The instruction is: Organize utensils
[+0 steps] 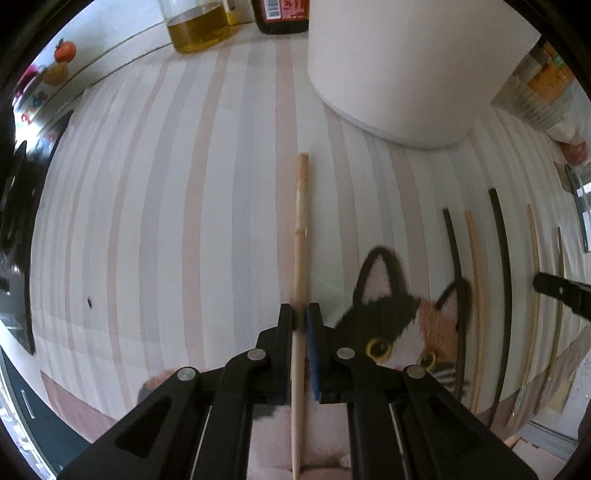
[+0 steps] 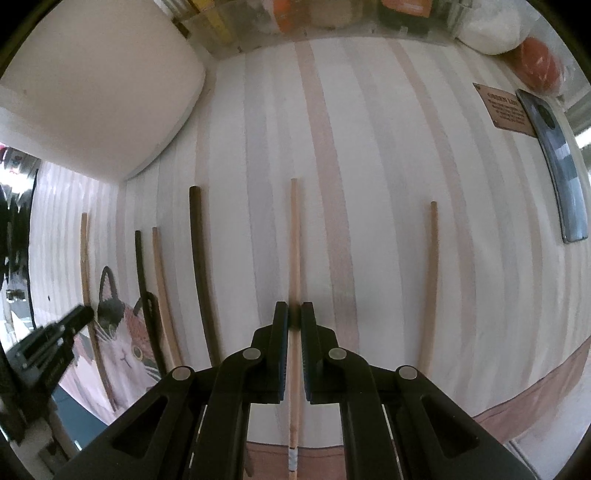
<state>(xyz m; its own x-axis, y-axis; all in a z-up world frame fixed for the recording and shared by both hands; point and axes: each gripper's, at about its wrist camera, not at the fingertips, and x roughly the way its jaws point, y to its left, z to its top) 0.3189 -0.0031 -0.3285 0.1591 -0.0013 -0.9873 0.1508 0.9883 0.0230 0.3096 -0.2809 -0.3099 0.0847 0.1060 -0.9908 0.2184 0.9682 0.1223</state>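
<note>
My left gripper (image 1: 300, 314) points down at the striped mat and is shut on a pale bamboo chopstick (image 1: 302, 221) that lies lengthwise between its pads. My right gripper (image 2: 294, 313) is shut on a thin light wooden chopstick (image 2: 294, 240), which also lies flat on the mat. Between the two held sticks lie a thin black chopstick (image 2: 140, 273), a light one (image 2: 160, 288) and a thick dark one (image 2: 199, 266). A brown chopstick (image 2: 430, 280) lies to the right. A tall white container (image 1: 406, 66) stands behind the sticks.
The striped mat (image 1: 166, 221) has a cat picture (image 1: 399, 325) on it. An oil jar (image 1: 199, 26) and a dark bottle (image 1: 282, 16) stand at the back. A phone (image 2: 561, 166), a small plaque (image 2: 506, 107) and packaged goods line the right and far sides.
</note>
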